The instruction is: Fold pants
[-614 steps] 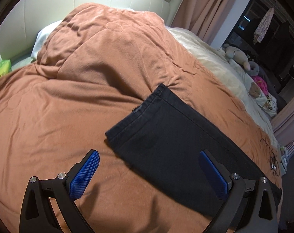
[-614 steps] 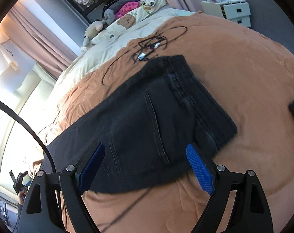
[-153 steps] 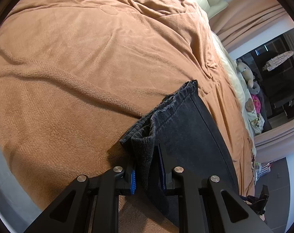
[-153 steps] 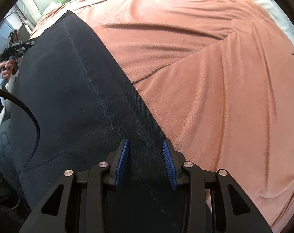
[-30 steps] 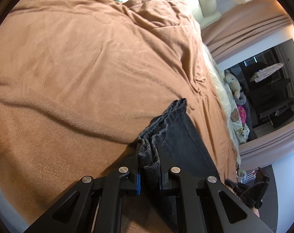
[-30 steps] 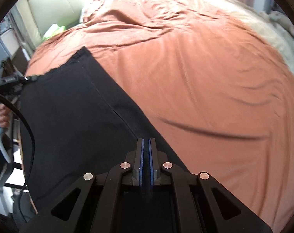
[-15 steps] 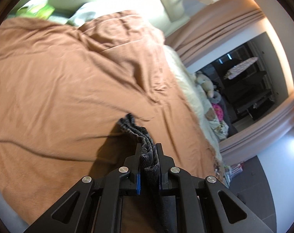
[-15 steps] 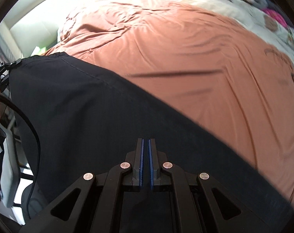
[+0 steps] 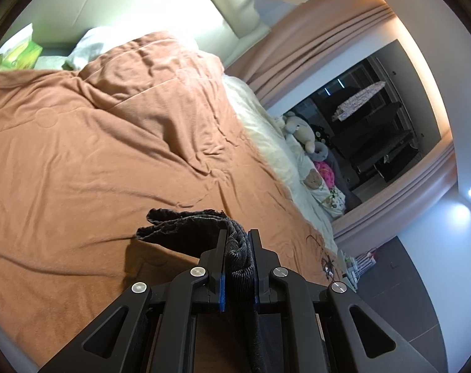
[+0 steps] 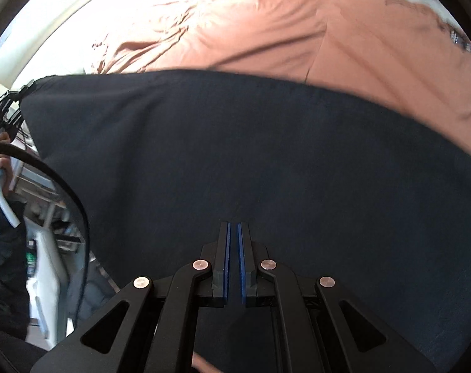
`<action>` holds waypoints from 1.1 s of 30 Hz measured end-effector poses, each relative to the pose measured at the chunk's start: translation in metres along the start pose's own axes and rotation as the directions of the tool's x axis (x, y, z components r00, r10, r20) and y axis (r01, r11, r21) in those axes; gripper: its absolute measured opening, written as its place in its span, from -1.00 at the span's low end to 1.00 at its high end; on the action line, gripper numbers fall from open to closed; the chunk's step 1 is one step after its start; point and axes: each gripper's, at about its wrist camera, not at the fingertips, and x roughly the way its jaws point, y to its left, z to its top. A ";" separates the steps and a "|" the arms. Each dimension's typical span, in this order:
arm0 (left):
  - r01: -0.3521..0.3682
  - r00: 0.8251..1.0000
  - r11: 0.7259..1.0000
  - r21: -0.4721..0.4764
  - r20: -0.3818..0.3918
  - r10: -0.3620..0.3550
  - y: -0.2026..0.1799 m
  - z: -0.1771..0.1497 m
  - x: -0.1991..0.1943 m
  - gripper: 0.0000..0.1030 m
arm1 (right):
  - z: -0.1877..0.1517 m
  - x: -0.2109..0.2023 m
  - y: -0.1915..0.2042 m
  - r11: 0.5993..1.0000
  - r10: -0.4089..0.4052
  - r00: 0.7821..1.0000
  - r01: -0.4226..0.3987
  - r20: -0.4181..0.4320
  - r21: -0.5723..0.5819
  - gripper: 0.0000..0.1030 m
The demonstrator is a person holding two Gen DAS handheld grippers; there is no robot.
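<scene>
Between the left claw's (image 9: 238,264) blue pads sits a bunched edge of the black pants (image 9: 185,228), pinched tight, the loose end flopping toward ten o'clock above the orange duvet (image 9: 111,143). The right claw (image 10: 234,261) is pressed together, apparently on a thin layer of the same pants (image 10: 235,155), which spread as a dark sheet from nine to three o'clock. By my reading the garment is lifted for a fold; next both held edges need carrying over together and laying down flat on the bed. No brand, label or writing is legible.
</scene>
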 end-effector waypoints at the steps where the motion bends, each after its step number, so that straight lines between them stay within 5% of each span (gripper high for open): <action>1: 0.001 1.000 1.000 0.004 0.001 -0.001 -0.002 -0.001 0.000 -0.77 | -0.003 0.004 0.000 1.000 0.007 1.000 -0.007 -0.017 0.004 -0.97; 24: 0.005 1.000 1.000 -0.012 0.011 -0.005 -0.009 0.012 0.001 -0.77 | 0.095 0.016 -0.085 0.981 -0.076 0.996 0.067 0.040 0.185 -1.00; 30: 0.030 0.998 0.999 -0.013 0.048 -0.030 -0.012 0.016 -0.012 -1.00 | 0.091 0.006 -0.073 0.982 -0.081 0.996 0.073 0.035 0.172 -1.00; 33: -0.018 0.997 1.000 0.018 0.072 0.017 -0.021 0.021 -0.021 -1.00 | 0.080 0.003 -0.072 0.983 -0.074 0.997 0.066 0.037 0.172 -1.00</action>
